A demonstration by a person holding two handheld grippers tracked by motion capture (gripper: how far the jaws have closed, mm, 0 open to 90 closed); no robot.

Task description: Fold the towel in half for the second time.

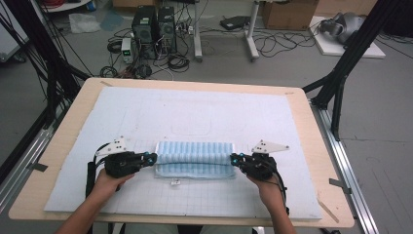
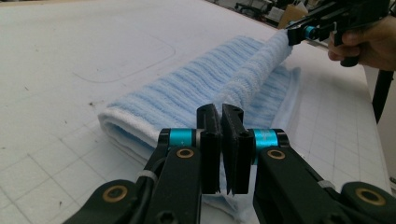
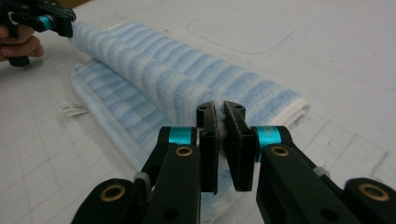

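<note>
1. Grey floor lies beyond the bench (image 1: 58, 141), with two dark computer towers (image 1: 154, 27), tangled cables (image 1: 272, 44) and a cardboard box (image 1: 288, 13); black frame legs (image 1: 348, 53) stand at both sides. The bench is pale wood with rounded corners, covered by a white gridded mat (image 1: 146, 112).

2. At the left, the left hand-held gripper (image 1: 152, 158) is held in the person's left hand (image 1: 106, 184) and points right along the bench. Its black jaws are pressed together on the left end of the towel (image 1: 195, 158), pinching a raised fold of it. In the left gripper view the cloth shows squeezed thin between the pads (image 2: 211, 149).

3. In the middle, the towel lies folded into a long band across the near half of the mat, between the two grippers. It is soft looped terry, pale blue with white ribs and a white edge. Its upper fold is lifted into a ridge stretched from one gripper to the other, while the lower layers rest flat on the mat. A small white label (image 1: 176, 182) pokes out at the near edge.

4. At the right, the right hand-held gripper (image 1: 235, 159), in the right hand (image 1: 271, 187), points left. Its jaws are likewise pressed together, pinching the towel's right end, with cloth bunched between the pads (image 3: 238, 149).

5. Grey three-cornered plates (image 1: 269, 146) top both grippers, and cables trail back along the forearms.
</note>
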